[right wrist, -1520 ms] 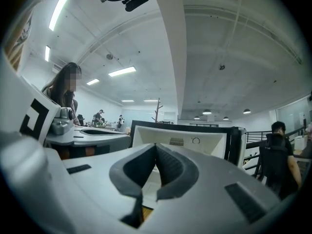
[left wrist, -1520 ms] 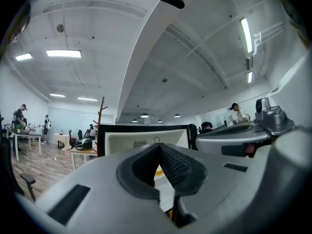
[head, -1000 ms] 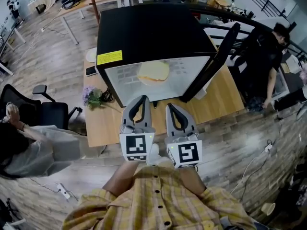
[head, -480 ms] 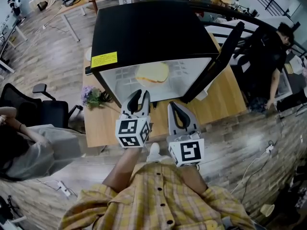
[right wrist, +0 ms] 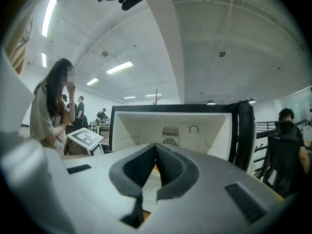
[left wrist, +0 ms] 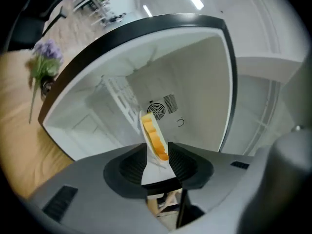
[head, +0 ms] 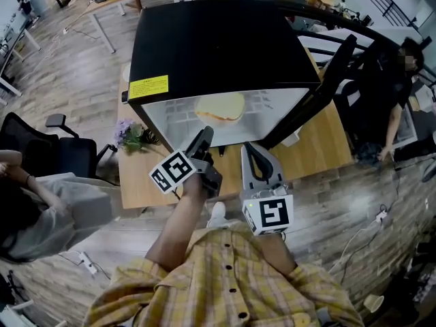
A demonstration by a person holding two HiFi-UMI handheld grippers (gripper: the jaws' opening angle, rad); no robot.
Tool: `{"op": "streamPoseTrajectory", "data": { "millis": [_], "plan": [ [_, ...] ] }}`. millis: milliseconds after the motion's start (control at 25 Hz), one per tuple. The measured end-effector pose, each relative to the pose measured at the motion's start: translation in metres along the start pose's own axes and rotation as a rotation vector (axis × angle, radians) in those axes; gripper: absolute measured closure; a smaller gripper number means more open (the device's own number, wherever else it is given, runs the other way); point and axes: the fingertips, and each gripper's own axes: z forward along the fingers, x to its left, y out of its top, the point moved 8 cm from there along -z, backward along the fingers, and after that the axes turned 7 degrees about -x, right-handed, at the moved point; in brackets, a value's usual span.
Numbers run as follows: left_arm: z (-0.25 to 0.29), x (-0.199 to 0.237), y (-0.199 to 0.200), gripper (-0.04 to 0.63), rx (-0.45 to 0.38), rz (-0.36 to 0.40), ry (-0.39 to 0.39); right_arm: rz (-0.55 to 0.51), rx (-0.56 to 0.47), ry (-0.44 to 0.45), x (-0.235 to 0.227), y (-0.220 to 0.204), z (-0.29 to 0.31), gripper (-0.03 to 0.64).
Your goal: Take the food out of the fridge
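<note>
The food, a pale yellow sandwich-like piece, lies on the white shelf inside the open black fridge. My left gripper is rolled onto its side just in front of the fridge opening. Its jaws are opening, and nothing is between them. In the left gripper view the food shows through the gap of the left gripper, farther back in the fridge. My right gripper hovers beside it, short of the opening. The right gripper has its tips together and holds nothing.
The fridge door swings out to the right. The fridge stands on a wooden table with a small flower bunch at its left. One person sits at the left and another stands at the right.
My left gripper has rolled onto its side and sunk toward the fridge opening. The right gripper has shifted a little forward.
</note>
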Motion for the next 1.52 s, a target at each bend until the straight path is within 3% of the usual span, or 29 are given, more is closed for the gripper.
{"op": "streamPoseTrajectory", "data": {
  "millis": [120, 360, 600, 840, 1080, 1520],
  "plan": [
    [0.008, 0.017, -0.003, 0.465, -0.032, -0.21, 0.019, -0.008, 0.008, 0.012, -0.001, -0.002, 0.005, 0.609],
    [0.02, 0.028, -0.009, 0.466, -0.078, -0.32, 0.039, -0.016, 0.014, 0.013, -0.008, -0.004, 0.012, 0.609],
    [0.029, 0.032, -0.008, 0.477, -0.088, -0.367, 0.036, -0.017, 0.012, 0.007, -0.01, -0.003, 0.015, 0.609],
    [0.037, 0.034, -0.008, 0.54, -0.088, -0.422, 0.005, -0.008, 0.013, 0.001, -0.013, -0.006, 0.019, 0.609],
    [0.036, 0.033, -0.009, 0.578, -0.083, -0.429, 0.007, 0.005, 0.013, -0.004, -0.015, -0.008, 0.018, 0.609],
    [0.007, 0.012, -0.008, 0.58, -0.085, -0.427, 0.01, 0.022, 0.012, -0.023, -0.007, -0.007, 0.011, 0.609]
  ]
}}
